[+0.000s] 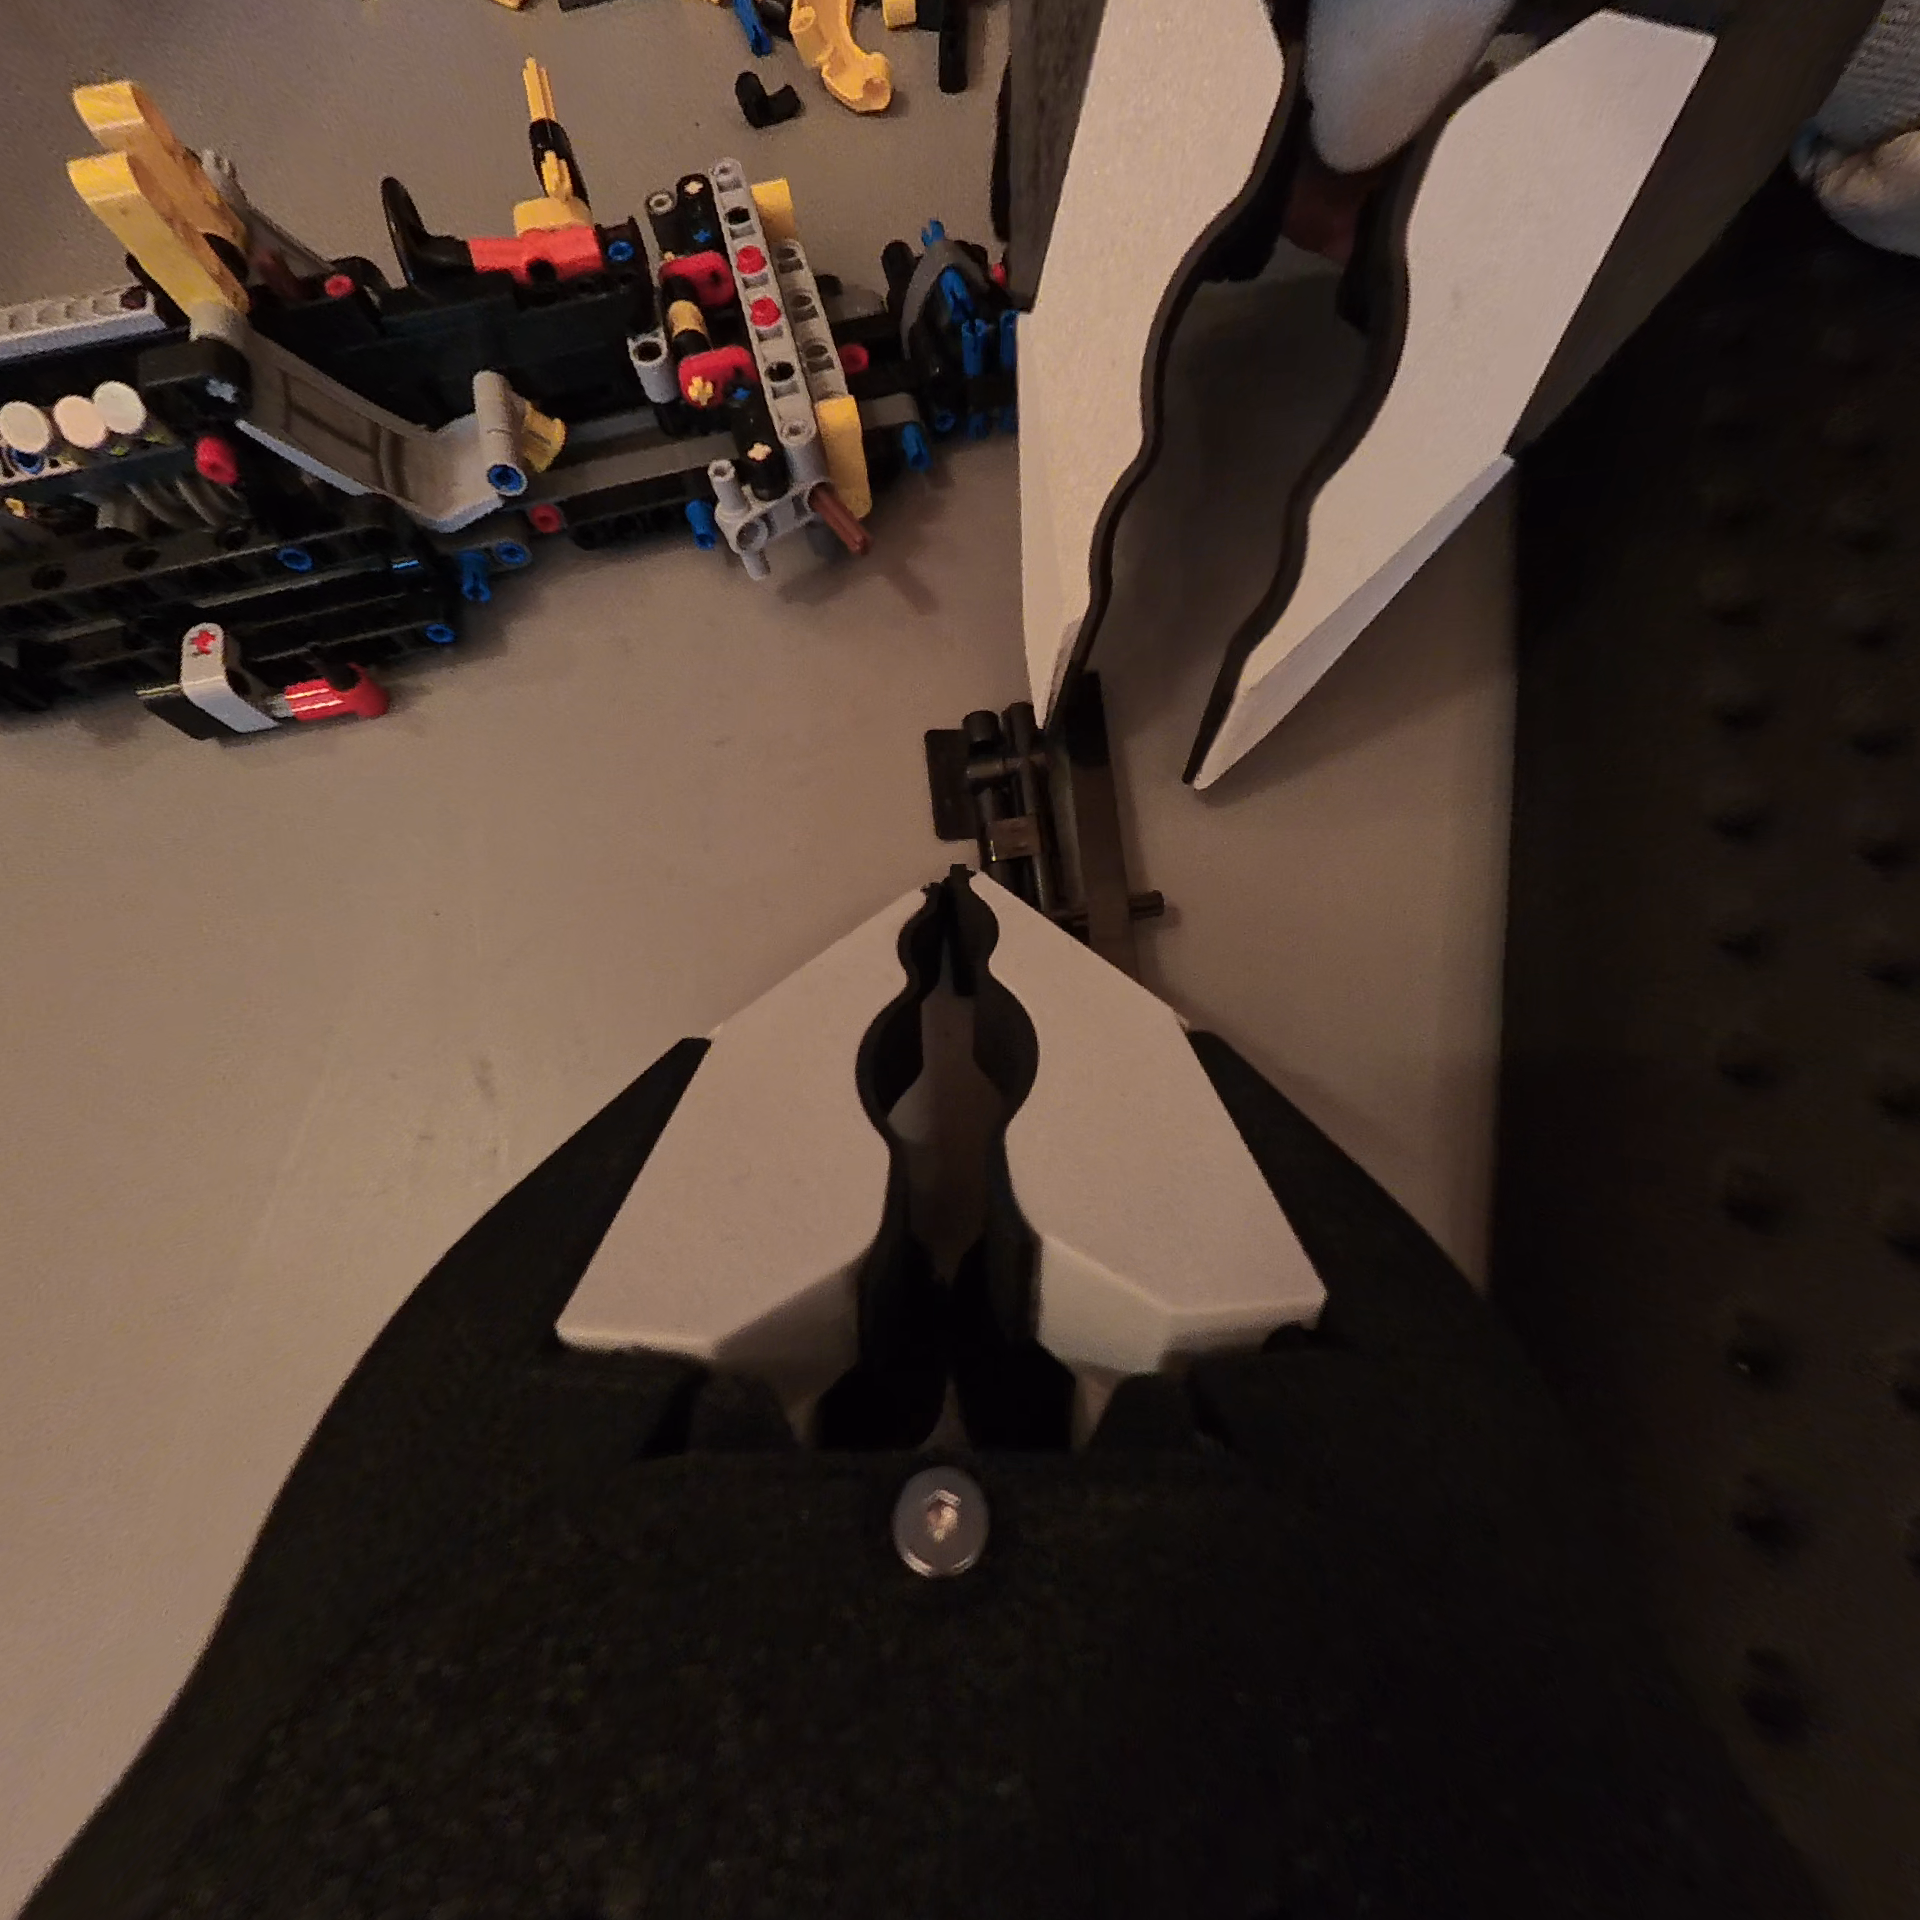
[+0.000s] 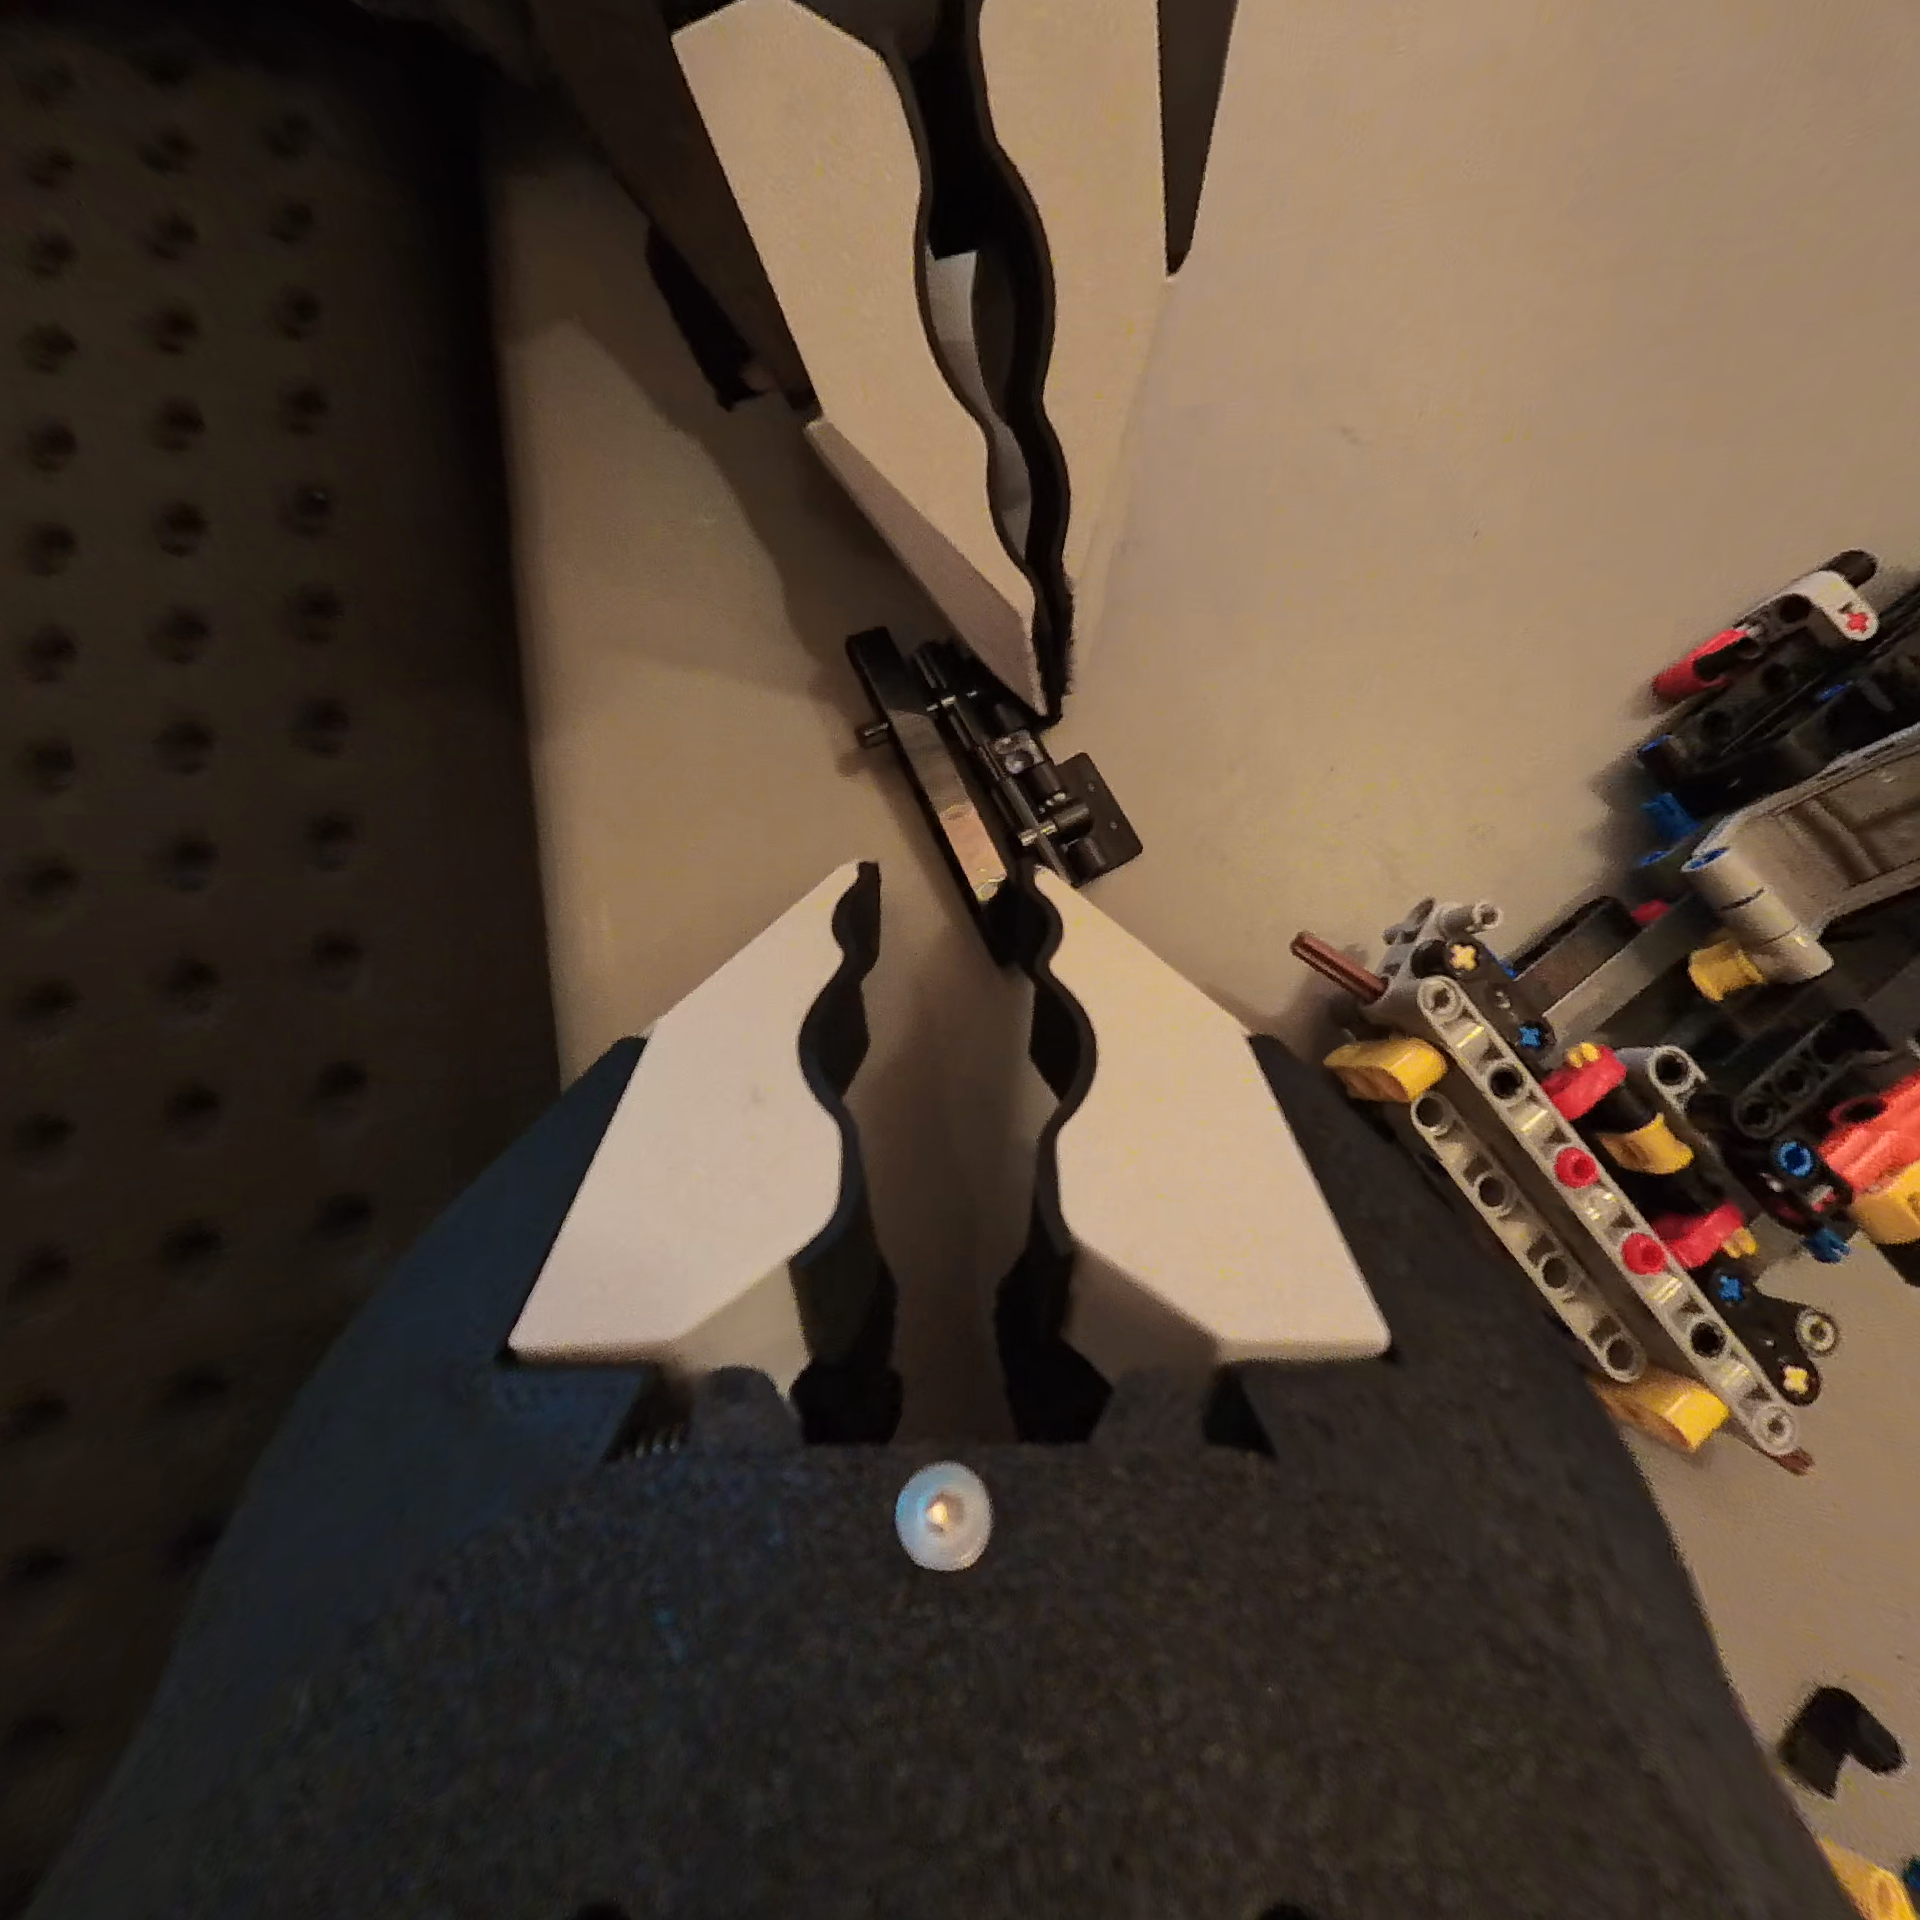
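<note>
A small black assembly of beams and pins (image 1: 1023, 805) lies on the pale tabletop (image 1: 520, 987) between the two grippers, near the tabletop's edge, beyond which a dark perforated surface (image 2: 208, 727) is seen.

The left gripper (image 1: 958, 894) is closed: its jaws are pressed together at the tips on a thin black pin-like part that meets the end of the assembly. In the right wrist view the same closed tips are seen touching the assembly's far end.

The right gripper (image 2: 951, 883) is set with its jaws narrowly apart. One jaw tip rests against the near end of the black assembly; the other stands clear beside it, so nothing is clamped between them.

A large multicoloured brick-built model (image 1: 436, 416) of black, grey, yellow, red and blue parts lies on the tabletop well apart from the assembly. Loose yellow and black pieces (image 1: 831, 62) are scattered beyond it.
</note>
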